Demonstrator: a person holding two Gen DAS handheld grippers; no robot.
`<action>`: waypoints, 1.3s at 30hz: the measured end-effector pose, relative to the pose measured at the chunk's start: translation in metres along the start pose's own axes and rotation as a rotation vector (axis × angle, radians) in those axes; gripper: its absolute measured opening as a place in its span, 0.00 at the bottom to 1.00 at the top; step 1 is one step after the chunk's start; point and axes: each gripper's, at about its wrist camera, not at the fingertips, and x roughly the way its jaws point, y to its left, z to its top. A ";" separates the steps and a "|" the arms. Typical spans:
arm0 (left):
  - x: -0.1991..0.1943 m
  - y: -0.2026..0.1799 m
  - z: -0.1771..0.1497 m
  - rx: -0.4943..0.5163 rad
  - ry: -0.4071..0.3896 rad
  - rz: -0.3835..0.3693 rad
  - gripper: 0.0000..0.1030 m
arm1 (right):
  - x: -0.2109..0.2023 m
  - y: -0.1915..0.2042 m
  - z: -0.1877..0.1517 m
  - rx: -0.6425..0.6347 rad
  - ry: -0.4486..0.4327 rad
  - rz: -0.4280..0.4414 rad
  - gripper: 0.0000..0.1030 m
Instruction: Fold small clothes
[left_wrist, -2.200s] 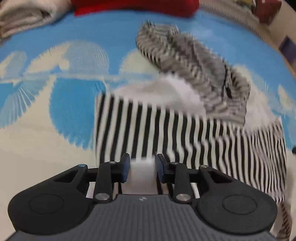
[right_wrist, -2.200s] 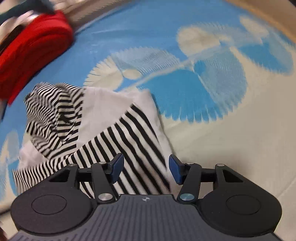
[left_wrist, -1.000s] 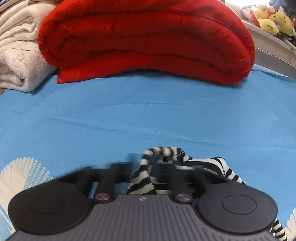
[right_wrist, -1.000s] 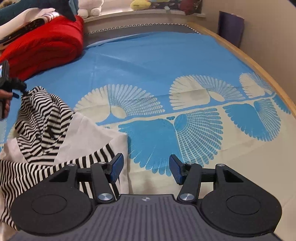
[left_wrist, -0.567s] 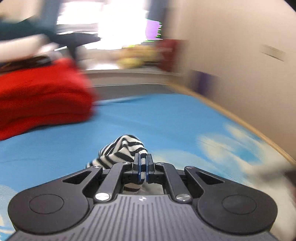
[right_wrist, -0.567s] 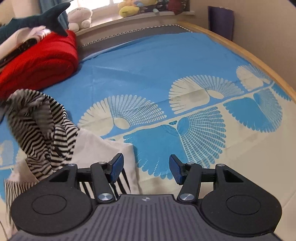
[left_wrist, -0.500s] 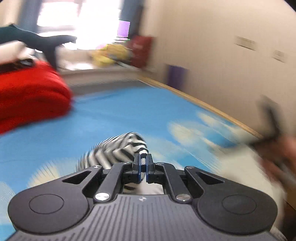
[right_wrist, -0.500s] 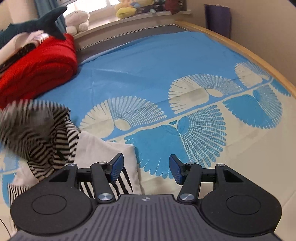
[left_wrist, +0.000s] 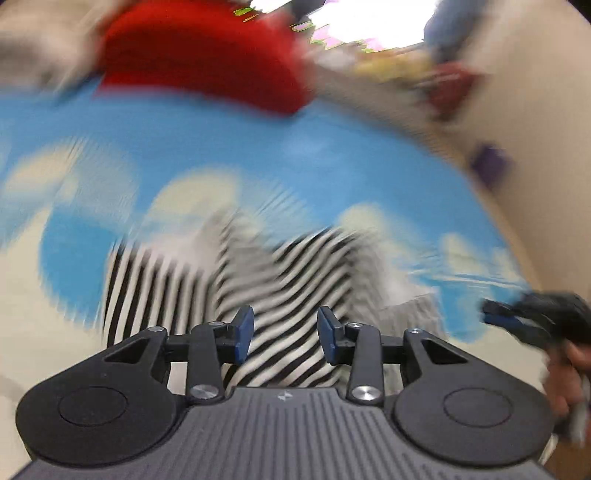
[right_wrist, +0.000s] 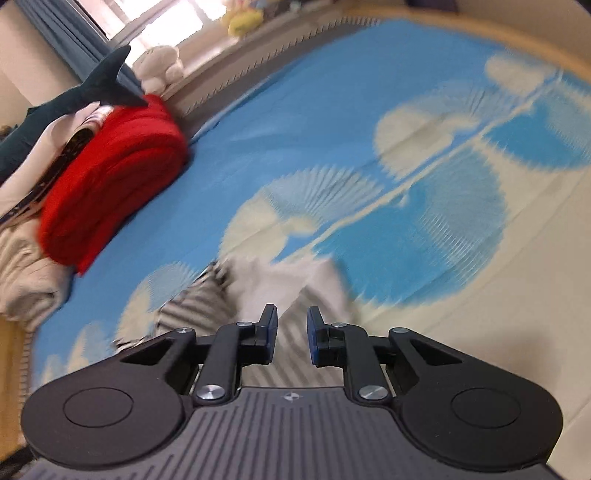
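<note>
The left gripper pointed forward and down over the black-and-white striped garment, its blue fingers spread wide with nothing between them. The right gripper was tilted over the garment's pale edge, its jaws apart by a narrower gap. The garment lay rumpled on the blue patterned bedspread, well short of the folded red blanket.
</note>
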 end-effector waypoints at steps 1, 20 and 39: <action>0.011 0.005 0.000 -0.041 0.035 0.002 0.41 | 0.010 0.005 -0.005 0.001 0.038 0.024 0.21; 0.036 0.021 0.008 -0.129 0.017 0.050 0.01 | 0.040 0.059 -0.032 0.113 -0.004 0.177 0.00; 0.039 0.036 0.003 -0.167 0.120 -0.029 0.55 | 0.029 0.036 -0.046 -0.077 0.131 -0.054 0.48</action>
